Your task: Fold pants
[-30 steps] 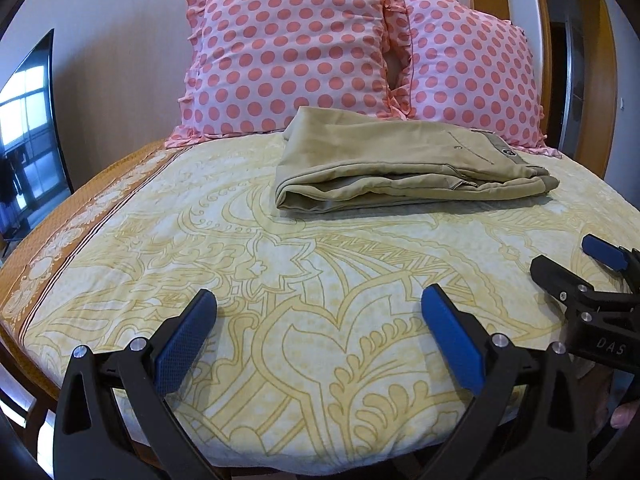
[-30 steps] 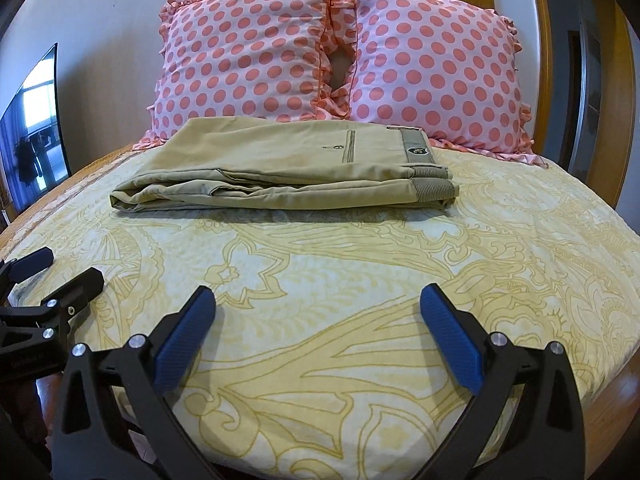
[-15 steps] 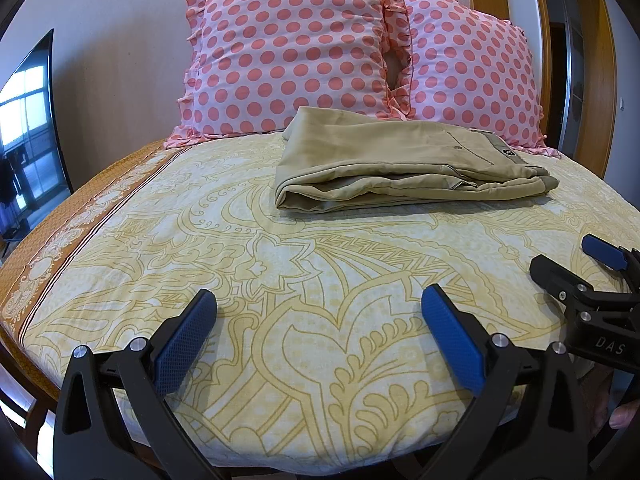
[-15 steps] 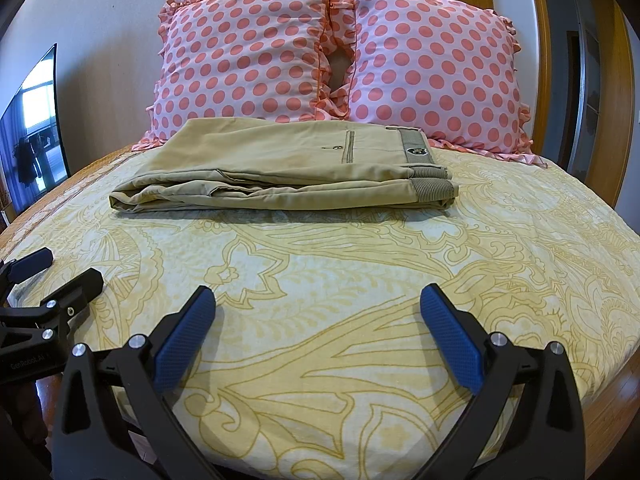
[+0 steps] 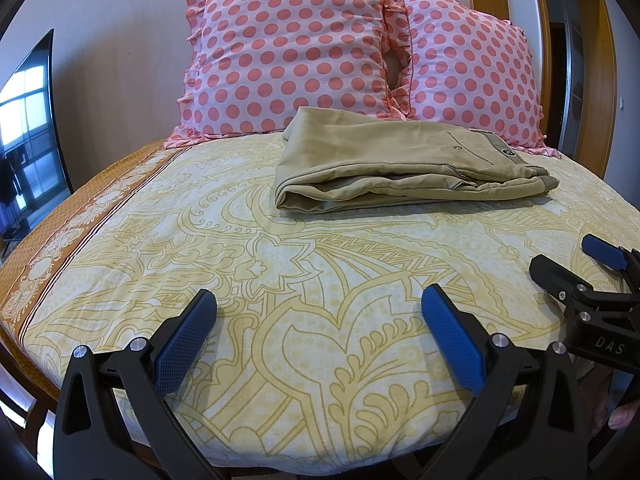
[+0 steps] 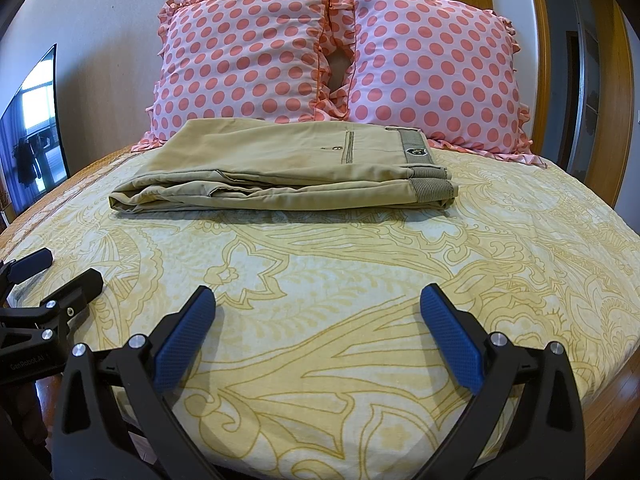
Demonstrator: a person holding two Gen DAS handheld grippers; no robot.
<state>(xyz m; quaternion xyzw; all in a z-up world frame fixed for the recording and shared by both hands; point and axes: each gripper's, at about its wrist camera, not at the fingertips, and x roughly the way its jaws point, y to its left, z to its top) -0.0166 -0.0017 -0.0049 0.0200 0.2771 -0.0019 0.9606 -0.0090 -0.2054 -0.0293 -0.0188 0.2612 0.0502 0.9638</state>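
As the khaki pants [image 6: 280,176] already lie folded beside the polka-dot pillows [image 6: 336,56], we judge folding done, our left gripper [image 5: 319,324] and right gripper [image 6: 318,324] wide apart, empty.

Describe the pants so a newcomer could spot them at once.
On the bed with the yellow patterned cover, look in front of the two pink polka-dot pillows. The folded khaki cotton pants lie flat there, the only plain tan thing, ribbed waistband to the right.

Both low, facing shared pillows [image 5: 288,56]
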